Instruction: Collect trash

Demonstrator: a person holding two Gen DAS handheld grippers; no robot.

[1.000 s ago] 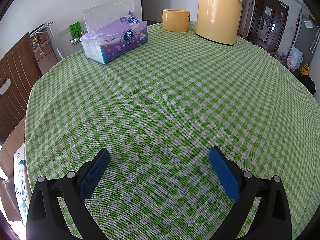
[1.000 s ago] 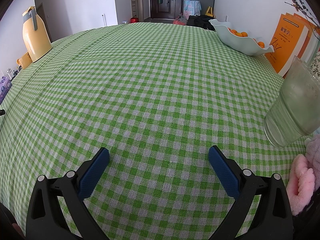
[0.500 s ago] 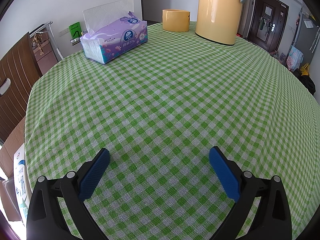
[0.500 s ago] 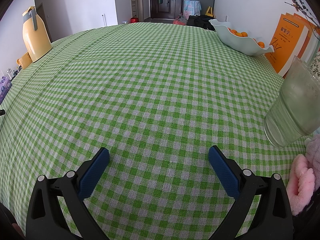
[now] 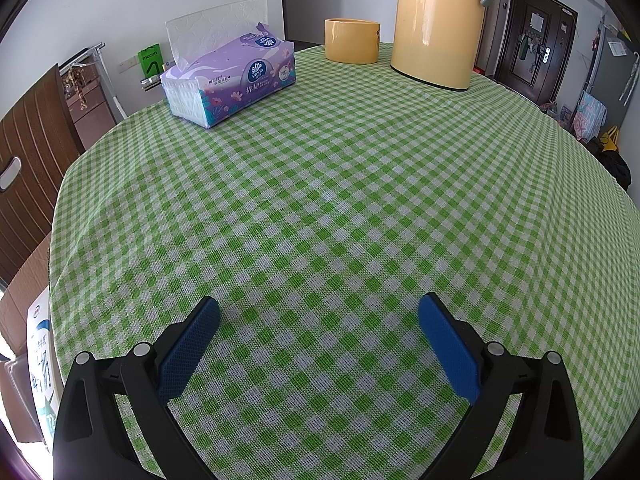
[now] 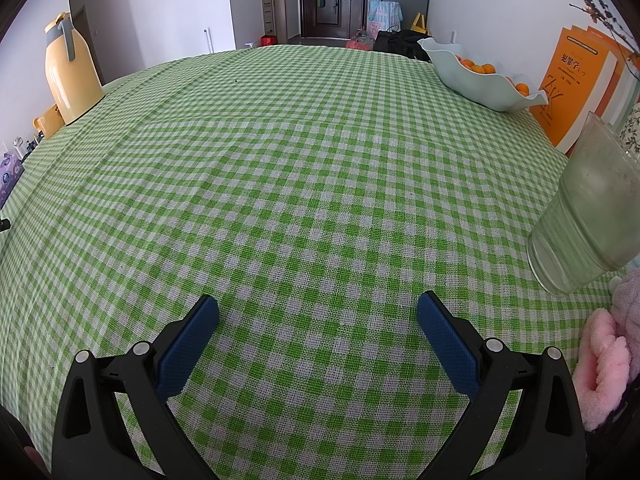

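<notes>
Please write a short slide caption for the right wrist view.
Open right gripper low over the green checked tablecloth, a cloudy glass at right, fruit bowl beyond.

"mucun" on green bag (image 5: 150,61), "Vinda" on purple tissue pack (image 5: 240,80), "犯罪学" on orange book (image 6: 573,80)

1. The yellow jug (image 5: 436,20) at 12 o'clock in the left view loses its top to the picture's edge.
2. The glass (image 6: 588,216) at 3 o'clock in the right view is cut off.
3. The tissue pack (image 6: 9,174) at 9 o'clock shows only a corner.
</notes>
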